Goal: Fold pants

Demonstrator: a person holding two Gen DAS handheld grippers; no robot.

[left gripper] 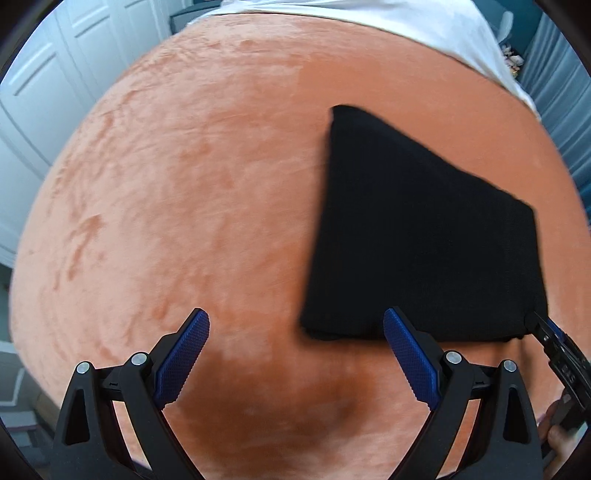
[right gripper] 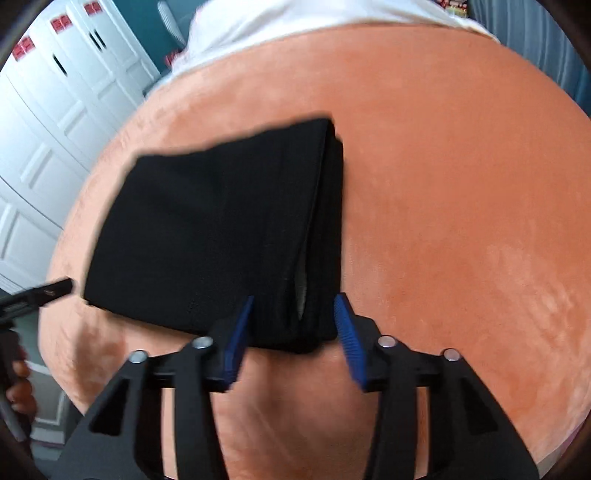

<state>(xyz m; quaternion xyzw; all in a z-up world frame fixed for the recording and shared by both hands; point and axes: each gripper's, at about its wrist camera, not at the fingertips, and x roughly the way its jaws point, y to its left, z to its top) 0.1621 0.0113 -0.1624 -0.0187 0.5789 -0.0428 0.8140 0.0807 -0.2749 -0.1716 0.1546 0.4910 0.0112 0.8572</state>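
The black pants (left gripper: 417,236) lie folded into a compact rectangle on the orange blanket (left gripper: 207,177). My left gripper (left gripper: 295,328) is open and empty, just left of the near left corner of the pants. In the right wrist view the pants (right gripper: 207,236) show a stack of folded layers along their right edge. My right gripper (right gripper: 295,317) is open, its blue pads either side of the near right corner of the stack, not pinching it. The right gripper (left gripper: 554,343) also shows in the left wrist view at the pants' near right corner.
The orange blanket (right gripper: 461,184) covers a bed. A white sheet (left gripper: 369,18) lies at its far end. White panelled closet doors (right gripper: 48,122) stand to the left. The left gripper's tip (right gripper: 44,291) shows at the left edge of the right wrist view.
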